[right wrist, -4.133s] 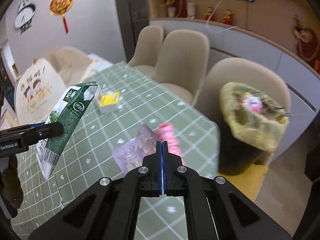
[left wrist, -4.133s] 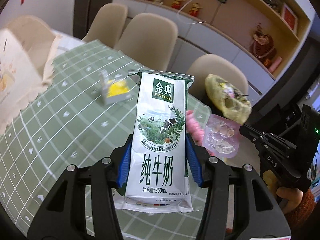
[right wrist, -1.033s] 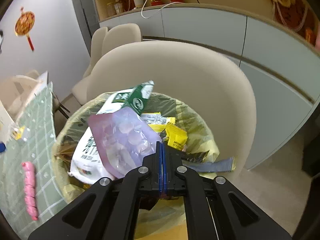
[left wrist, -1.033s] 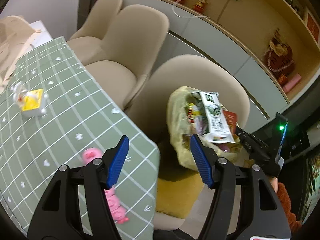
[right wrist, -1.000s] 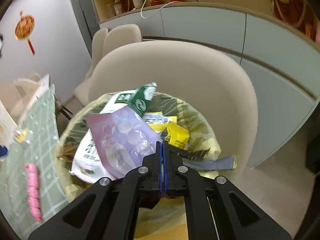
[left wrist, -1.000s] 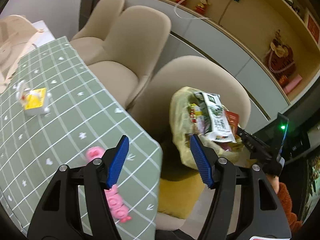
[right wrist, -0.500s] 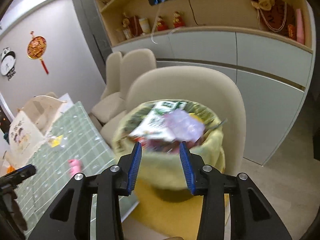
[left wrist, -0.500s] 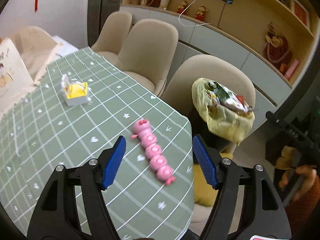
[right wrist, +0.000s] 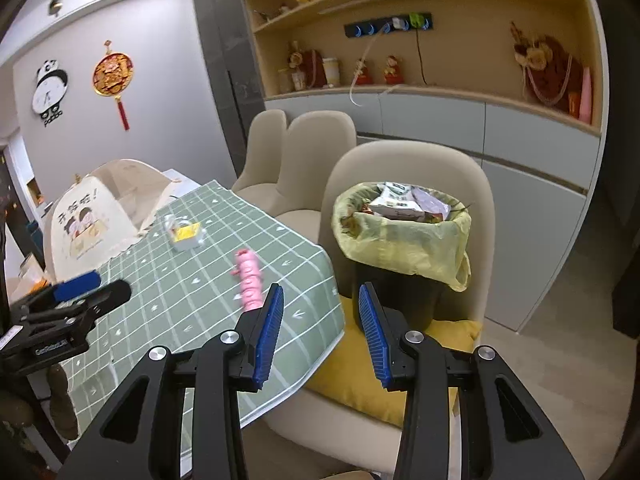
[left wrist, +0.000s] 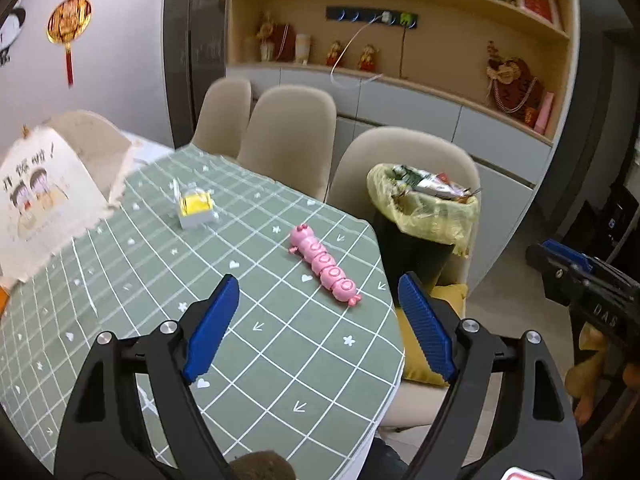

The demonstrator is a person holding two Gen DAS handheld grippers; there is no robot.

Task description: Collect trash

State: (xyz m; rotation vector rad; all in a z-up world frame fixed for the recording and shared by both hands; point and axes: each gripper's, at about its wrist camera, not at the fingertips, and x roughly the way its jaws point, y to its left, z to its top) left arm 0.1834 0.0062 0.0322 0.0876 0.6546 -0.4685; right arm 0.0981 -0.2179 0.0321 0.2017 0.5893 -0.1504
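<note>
Two handheld grippers, both with blue-padded fingers on black frames. The left gripper (left wrist: 318,320) points forward and slightly down, its jaws spread wide with nothing between them. The right gripper (right wrist: 320,332) is also held level and forward, its jaws parted, though less widely, and empty. In the left wrist view the right gripper appears at the far right edge, with part of the person's right hand (left wrist: 596,364) wrapped around its handle below.
</note>
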